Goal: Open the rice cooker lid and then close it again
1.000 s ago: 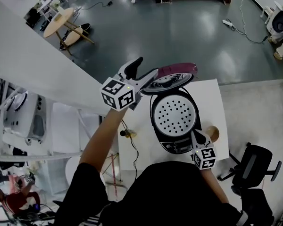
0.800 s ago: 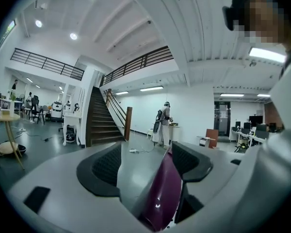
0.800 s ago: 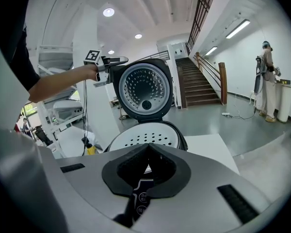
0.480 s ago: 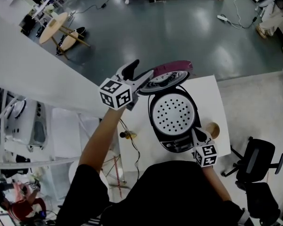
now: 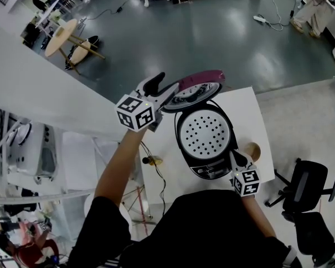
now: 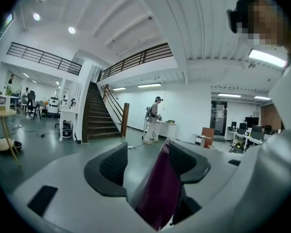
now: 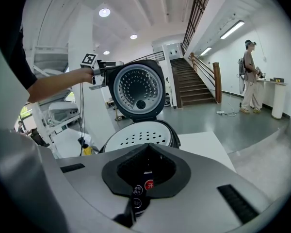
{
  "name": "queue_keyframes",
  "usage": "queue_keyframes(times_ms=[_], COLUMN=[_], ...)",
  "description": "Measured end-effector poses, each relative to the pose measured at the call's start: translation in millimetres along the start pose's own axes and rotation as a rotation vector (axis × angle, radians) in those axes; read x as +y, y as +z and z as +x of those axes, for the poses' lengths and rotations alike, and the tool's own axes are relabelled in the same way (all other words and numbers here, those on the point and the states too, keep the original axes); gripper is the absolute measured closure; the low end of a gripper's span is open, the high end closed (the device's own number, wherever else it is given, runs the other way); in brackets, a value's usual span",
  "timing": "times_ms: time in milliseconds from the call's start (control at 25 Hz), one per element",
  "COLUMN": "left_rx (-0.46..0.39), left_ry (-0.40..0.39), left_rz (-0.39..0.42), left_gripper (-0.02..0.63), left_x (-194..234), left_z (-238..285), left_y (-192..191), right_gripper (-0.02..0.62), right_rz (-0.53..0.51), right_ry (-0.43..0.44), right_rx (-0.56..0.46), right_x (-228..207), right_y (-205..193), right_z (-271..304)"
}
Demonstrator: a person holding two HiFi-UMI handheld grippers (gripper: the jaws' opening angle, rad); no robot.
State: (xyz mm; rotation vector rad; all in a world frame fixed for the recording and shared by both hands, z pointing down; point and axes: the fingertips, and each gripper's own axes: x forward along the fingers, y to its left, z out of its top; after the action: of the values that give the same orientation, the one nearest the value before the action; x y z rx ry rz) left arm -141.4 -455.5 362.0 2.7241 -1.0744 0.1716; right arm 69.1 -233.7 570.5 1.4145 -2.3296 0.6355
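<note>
The rice cooker point(image 5: 183, 149) stands on the white table point(image 5: 251, 113) with its magenta lid point(image 5: 200, 84) raised upright at the far side. A white perforated tray point(image 5: 205, 133) shows inside. My left gripper point(image 5: 168, 85) is at the lid's left edge. In the left gripper view the lid point(image 6: 160, 193) runs between the jaws of the left gripper point(image 6: 148, 152) and lies against the right pad, with a gap to the left pad. These jaws have just been closing. My right gripper point(image 5: 233, 156) is shut at the cooker's front, and the right gripper point(image 7: 146, 147) hovers over the control buttons point(image 7: 149, 184).
A round wooden object point(image 5: 251, 149) sits on the table right of the cooker. A small yellow item with a cable point(image 5: 152, 159) hangs at the table's left side. A black office chair point(image 5: 307, 186) stands to the right. A person point(image 7: 250, 76) stands far off by the stairs.
Both grippers and the raised lid keep nearly the same places. Only the head view has drifted a little.
</note>
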Motion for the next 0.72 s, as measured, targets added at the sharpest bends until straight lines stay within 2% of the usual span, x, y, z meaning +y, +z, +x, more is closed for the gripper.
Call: queue_keyframes(times_ms=[160, 720], left_rx=[0.002, 0.092], left_ry=[-0.017, -0.151], left_rz=[0.061, 0.161], left_gripper=[0.398, 0.469], left_x=[-7, -39], left_z=[1, -1], left_y=[1, -5], right_gripper=[0.595, 0.595], right_rz=[-0.004, 0.014], right_ry=[-0.003, -0.008], right_rx=[-0.004, -0.008], right_x=[0, -2], right_y=[1, -3], right_z=[0, -7])
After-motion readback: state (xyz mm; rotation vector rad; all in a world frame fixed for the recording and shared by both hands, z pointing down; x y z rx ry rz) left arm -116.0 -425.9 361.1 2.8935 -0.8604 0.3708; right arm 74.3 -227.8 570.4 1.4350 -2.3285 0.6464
